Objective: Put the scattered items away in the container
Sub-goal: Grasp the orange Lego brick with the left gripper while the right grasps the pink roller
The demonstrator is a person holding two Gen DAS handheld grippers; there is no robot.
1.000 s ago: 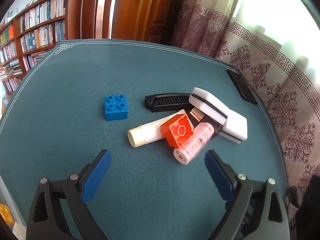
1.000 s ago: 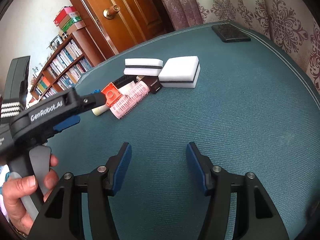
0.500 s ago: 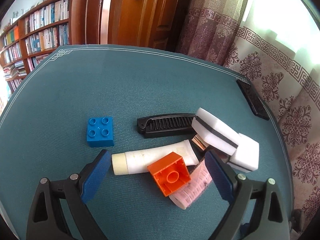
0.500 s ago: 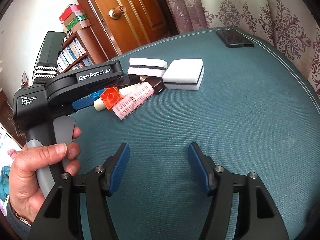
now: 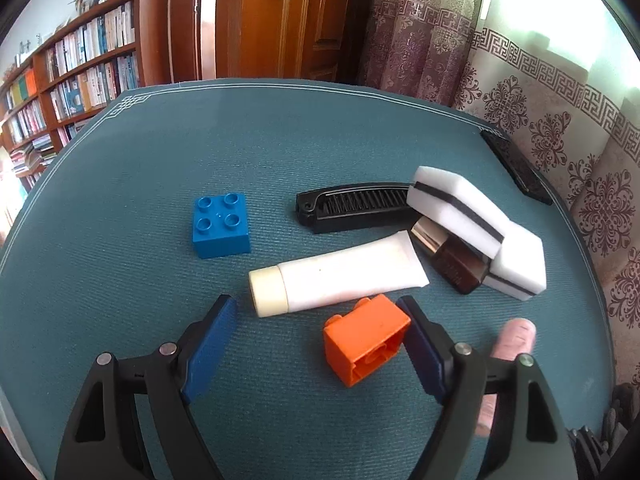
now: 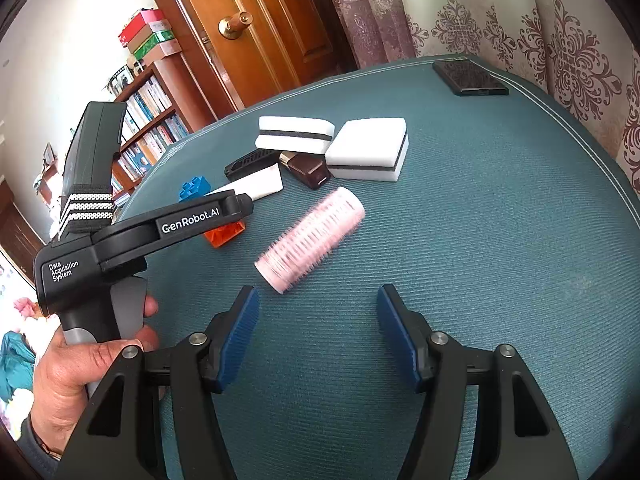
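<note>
My left gripper (image 5: pixel 316 344) is open and low over the teal tablecloth. An orange brick (image 5: pixel 366 344), tipped with its hollow underside toward the camera, lies between the fingers and touches the right finger (image 5: pixel 420 348). Just beyond it are a white tube (image 5: pixel 340 276), a blue brick (image 5: pixel 220 226), a black comb (image 5: pixel 356 206), a brown bottle (image 5: pixel 452 260) and two white sponges (image 5: pixel 456 208). My right gripper (image 6: pixel 320 332) is open with nothing in it. A pink hair roller (image 6: pixel 312 238) lies just ahead of its fingertips. No container is in view.
A black phone-like slab (image 6: pixel 470 78) lies near the table's far right edge. A person's hand (image 6: pixel 80 360) holds the left tool's handle at the left of the right wrist view. A curtain, a wooden door and bookshelves stand behind the table.
My left gripper moved forward and down until its fingers straddle the orange brick. The brick tipped over and the pink roller rolled clear toward my right gripper.
</note>
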